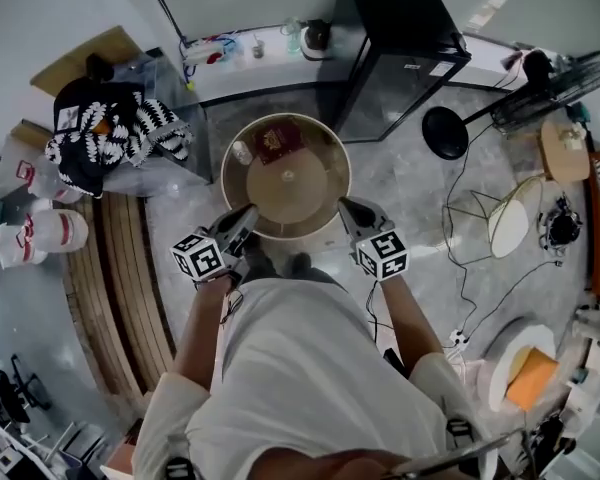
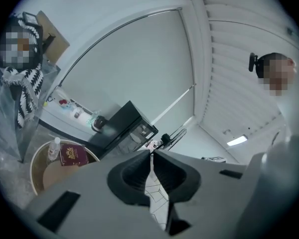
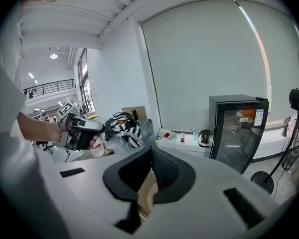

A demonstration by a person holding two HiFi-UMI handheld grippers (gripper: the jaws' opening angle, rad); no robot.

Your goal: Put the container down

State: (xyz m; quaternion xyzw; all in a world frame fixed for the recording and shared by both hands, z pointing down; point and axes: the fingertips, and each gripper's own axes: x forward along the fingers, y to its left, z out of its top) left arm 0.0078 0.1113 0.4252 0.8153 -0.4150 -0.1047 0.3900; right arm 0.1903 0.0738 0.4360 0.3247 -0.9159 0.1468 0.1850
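Observation:
A round beige container point(image 1: 332, 160) stands on the grey floor just ahead of the person's feet. Inside it lie a dark red booklet point(image 1: 278, 140) and a small clear bottle point(image 1: 242, 152). My left gripper point(image 1: 248, 214) reaches the near-left rim and my right gripper point(image 1: 346, 206) the near-right rim. In the left gripper view the left gripper point(image 2: 150, 153) has its jaws together with nothing between them, and the container point(image 2: 35, 169) lies off to the lower left. The right gripper point(image 3: 150, 149) is shut too, with the container point(image 3: 146, 201) showing beneath its jaws.
A black mini fridge point(image 1: 395, 53) stands behind the container, with a floor fan point(image 1: 550, 88) and a wire-frame lamp point(image 1: 490, 223) to the right. A black-and-white garment point(image 1: 115, 128) lies on a clear box at the left, beside wooden planks point(image 1: 120, 268).

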